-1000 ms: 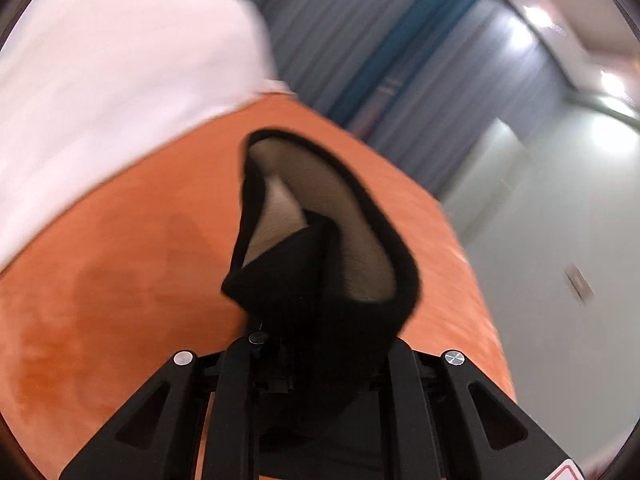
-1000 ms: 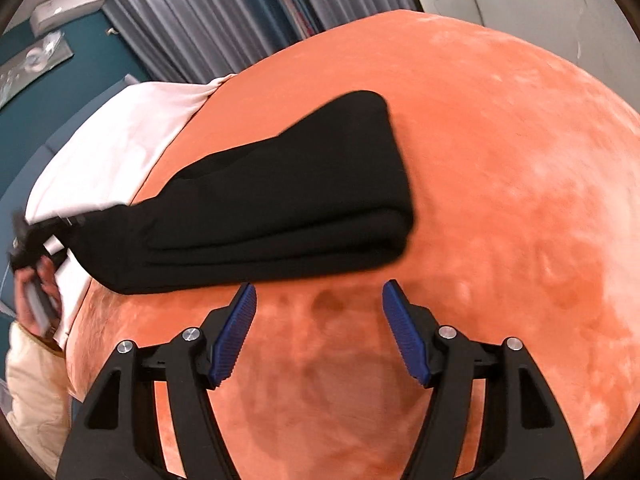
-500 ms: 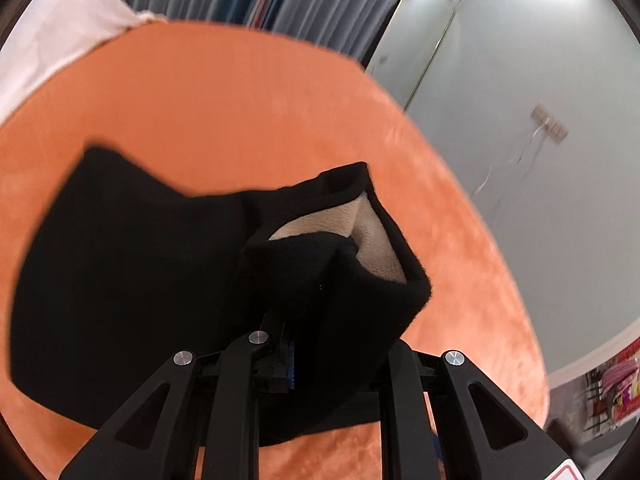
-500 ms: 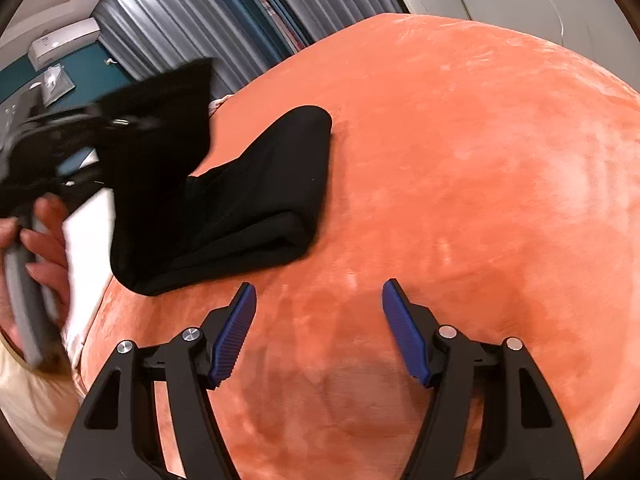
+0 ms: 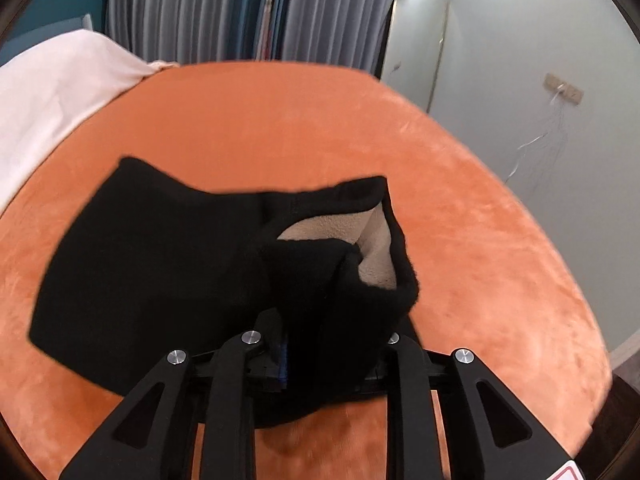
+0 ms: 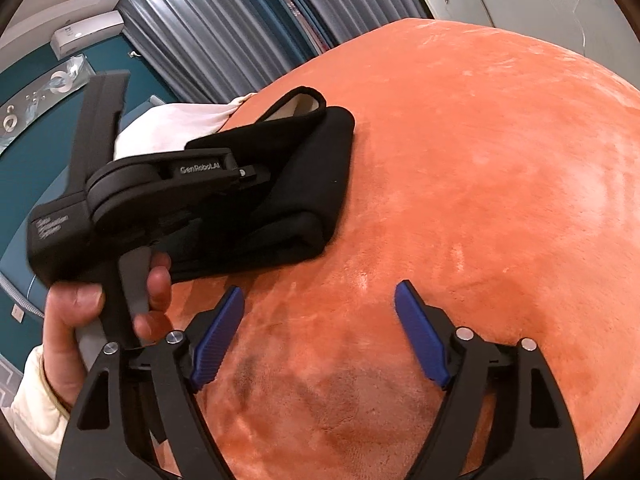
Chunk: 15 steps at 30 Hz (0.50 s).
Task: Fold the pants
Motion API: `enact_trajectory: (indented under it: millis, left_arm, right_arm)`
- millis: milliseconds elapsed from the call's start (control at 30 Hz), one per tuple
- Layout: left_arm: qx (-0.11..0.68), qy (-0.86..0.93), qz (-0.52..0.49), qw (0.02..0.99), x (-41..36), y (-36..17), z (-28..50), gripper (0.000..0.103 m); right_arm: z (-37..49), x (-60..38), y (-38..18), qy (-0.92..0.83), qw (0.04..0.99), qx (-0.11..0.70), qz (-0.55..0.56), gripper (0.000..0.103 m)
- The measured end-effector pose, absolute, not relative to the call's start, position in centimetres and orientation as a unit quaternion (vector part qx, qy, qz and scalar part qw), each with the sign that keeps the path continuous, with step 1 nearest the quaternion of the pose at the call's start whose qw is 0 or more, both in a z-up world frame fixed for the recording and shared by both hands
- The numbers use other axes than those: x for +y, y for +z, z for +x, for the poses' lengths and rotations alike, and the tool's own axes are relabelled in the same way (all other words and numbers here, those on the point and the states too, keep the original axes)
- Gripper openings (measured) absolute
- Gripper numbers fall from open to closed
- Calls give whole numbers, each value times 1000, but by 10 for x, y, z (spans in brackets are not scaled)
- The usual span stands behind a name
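The black pants with beige fleece lining lie folded on the orange blanket. My left gripper is shut on one end of the pants and holds it over the folded stack; its fingertips are hidden by cloth. In the right wrist view the pants lie at the upper left, with the left gripper and the hand holding it above them. My right gripper is open and empty, above bare blanket in front of the pants.
A white sheet covers the bed beyond the orange blanket. Grey curtains and a pale wall stand behind. The blanket's edge drops off at the right.
My left gripper has carried the pants' end over and down onto the folded stack. The right gripper has stayed open and drawn slightly back.
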<state>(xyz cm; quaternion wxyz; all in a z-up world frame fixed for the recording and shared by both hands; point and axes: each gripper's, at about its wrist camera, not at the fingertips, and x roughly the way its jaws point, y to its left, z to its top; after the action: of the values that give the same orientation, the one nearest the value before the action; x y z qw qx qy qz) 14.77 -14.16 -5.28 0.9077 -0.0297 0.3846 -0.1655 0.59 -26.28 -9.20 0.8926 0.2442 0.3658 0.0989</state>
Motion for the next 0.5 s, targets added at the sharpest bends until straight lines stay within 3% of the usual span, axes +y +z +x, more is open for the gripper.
enact_trajectory:
  millis: [167,367,433,500]
  left_arm:
    - [384,-195,-97,897,-94,-32,143,22]
    - [399,-176,-89,896,-113,-30,174,20]
    - [389,-165,-88,902,-130,-38,179,24]
    - [449,-151,-76,878,-149,-69,191,24]
  right_arm:
    - [6,-272,-93,108,889,356,267,76]
    - [5,-281,-90,87,887,357,280,76]
    - [1,-283,-87,75,886,358,284,76]
    - [-6,-286,-85,67,885,357,292,76]
